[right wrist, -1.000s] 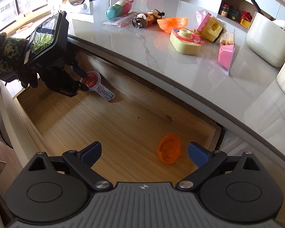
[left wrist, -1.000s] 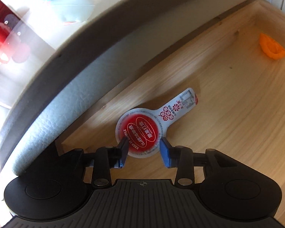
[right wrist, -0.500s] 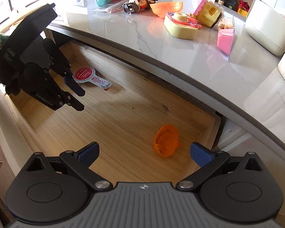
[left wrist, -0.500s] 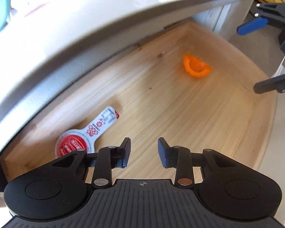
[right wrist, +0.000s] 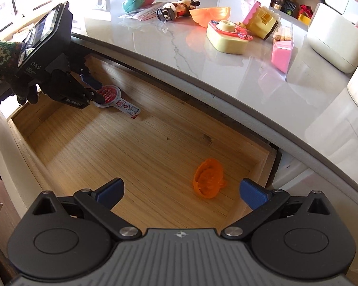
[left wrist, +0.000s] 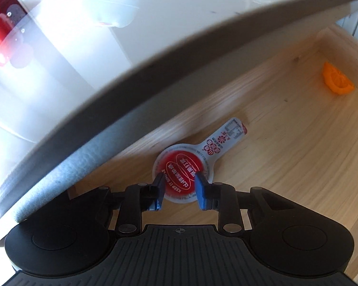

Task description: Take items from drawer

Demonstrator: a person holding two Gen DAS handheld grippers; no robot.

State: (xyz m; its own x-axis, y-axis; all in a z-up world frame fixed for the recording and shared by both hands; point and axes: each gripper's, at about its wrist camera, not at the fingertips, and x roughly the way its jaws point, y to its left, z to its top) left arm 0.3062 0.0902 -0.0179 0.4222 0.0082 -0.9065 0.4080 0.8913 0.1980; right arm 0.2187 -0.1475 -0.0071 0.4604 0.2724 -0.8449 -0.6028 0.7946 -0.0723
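A red-lidded snack pack [left wrist: 217, 143] with a white printed tab lies in the far left corner of the open wooden drawer [right wrist: 121, 157]. My left gripper [left wrist: 180, 178] points down over its round lid with the jaws closing. The blue tips sit in front of the lid, and I see no pad pressing on it. In the right wrist view that left gripper [right wrist: 93, 90] is at the pack [right wrist: 121, 102], held by a gloved hand with a knitted sleeve. My right gripper [right wrist: 182, 188] stands wide open above the drawer's near right part. An orange plastic piece [right wrist: 208, 177] lies just beyond its tips.
The grey-edged marble counter [right wrist: 202, 71] overhangs the drawer's back. On it lie several toys, a yellow toy camera [right wrist: 226, 38], a pink box [right wrist: 282, 54] and a white container [right wrist: 336, 40]. The orange piece [left wrist: 336, 81] also shows in the left wrist view.
The left jaws have narrowed from flanking the lid to standing over it. Half a second ago the left view had swung toward the drawer's middle; it is back on the pack. The right gripper stays open.
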